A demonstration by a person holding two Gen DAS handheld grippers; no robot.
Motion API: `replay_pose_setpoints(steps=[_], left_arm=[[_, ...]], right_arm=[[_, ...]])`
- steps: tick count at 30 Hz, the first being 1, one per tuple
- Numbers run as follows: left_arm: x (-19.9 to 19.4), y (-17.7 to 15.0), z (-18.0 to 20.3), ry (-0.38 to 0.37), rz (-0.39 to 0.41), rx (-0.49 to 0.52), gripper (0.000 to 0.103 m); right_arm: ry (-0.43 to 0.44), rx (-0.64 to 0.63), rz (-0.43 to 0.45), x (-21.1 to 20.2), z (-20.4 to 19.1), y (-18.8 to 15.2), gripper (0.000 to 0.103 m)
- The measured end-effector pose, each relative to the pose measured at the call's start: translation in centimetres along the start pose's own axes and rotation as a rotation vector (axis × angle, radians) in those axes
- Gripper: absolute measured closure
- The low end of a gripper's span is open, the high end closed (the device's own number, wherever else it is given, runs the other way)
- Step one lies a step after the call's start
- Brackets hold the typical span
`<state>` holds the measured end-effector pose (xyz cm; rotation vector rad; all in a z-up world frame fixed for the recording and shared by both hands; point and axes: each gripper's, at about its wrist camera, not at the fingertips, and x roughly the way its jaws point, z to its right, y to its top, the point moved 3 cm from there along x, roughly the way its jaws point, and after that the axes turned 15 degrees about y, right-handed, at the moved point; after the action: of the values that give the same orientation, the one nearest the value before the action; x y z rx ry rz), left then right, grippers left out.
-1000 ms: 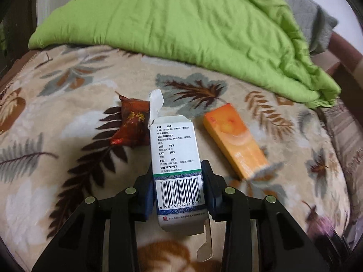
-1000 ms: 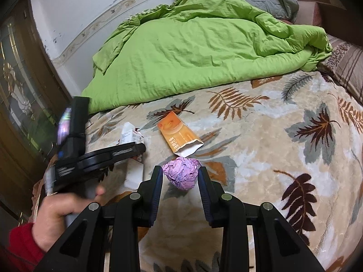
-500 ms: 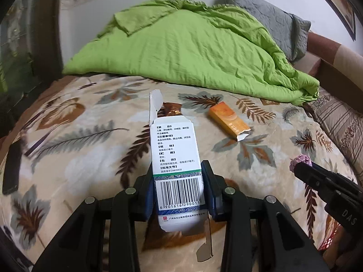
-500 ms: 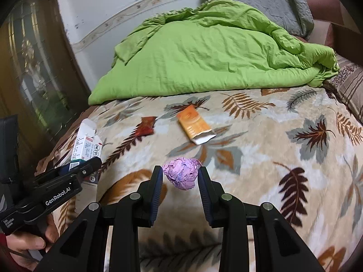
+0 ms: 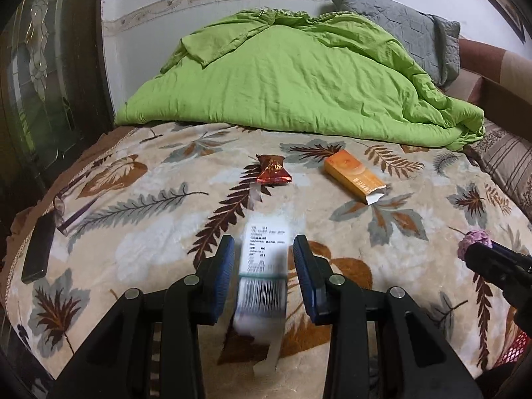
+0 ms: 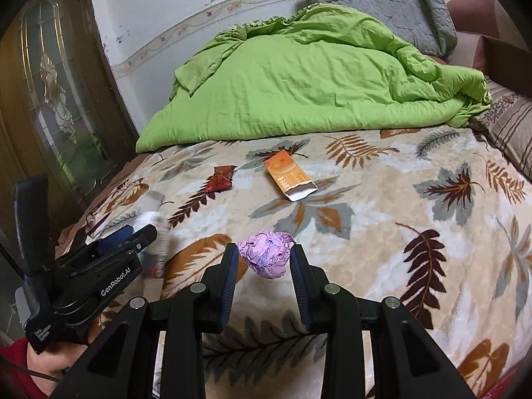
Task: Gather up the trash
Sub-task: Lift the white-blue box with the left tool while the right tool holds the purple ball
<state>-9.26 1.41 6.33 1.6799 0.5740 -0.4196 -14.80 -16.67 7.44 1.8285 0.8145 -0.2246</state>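
My left gripper [image 5: 264,252] has its jaws apart. A white medicine box [image 5: 262,266] with a barcode hangs blurred between them, free of both pads. The box also shows blurred in the right wrist view [image 6: 156,236] by the left gripper [image 6: 146,232]. My right gripper [image 6: 264,259] is shut on a crumpled purple paper ball [image 6: 267,254], also seen at the right in the left wrist view [image 5: 473,242]. A red-brown snack wrapper [image 5: 273,173] and an orange box [image 5: 354,176] lie on the leaf-patterned blanket [image 5: 149,232].
A green duvet [image 5: 292,79] is heaped at the back of the bed with a grey pillow [image 5: 409,33] behind it. A black phone [image 5: 38,249] lies at the blanket's left edge. A glass-panelled door [image 6: 56,99] stands on the left. A striped cushion [image 6: 512,126] lies at right.
My left gripper pulled back from the bed with the white box, then opened; the box is now loose and blurred between the jaws. The right gripper also drew back, still holding the purple ball.
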Motion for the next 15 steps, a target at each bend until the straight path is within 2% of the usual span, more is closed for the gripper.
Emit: replay_pose_setpoints(steps=[4,9,15], left_arm=[[-0.1,0.0,0.4,-0.001,0.008,0.018,0.067],[0.7,-0.2,0.4,-0.018,-0.034,0.014,0.067],[4.1,-1.5,-0.7,-0.158,-0.256,-0.097,0.067]], right_arm=[[-0.002,-0.001,-0.006,0.3,-0.2,-0.1,0.069],[-0.005,-0.007,-0.010,0.4,-0.2,-0.1,0.069],[-0.004,0.004,-0.012,0.5,-0.1,-0.1,0.069]])
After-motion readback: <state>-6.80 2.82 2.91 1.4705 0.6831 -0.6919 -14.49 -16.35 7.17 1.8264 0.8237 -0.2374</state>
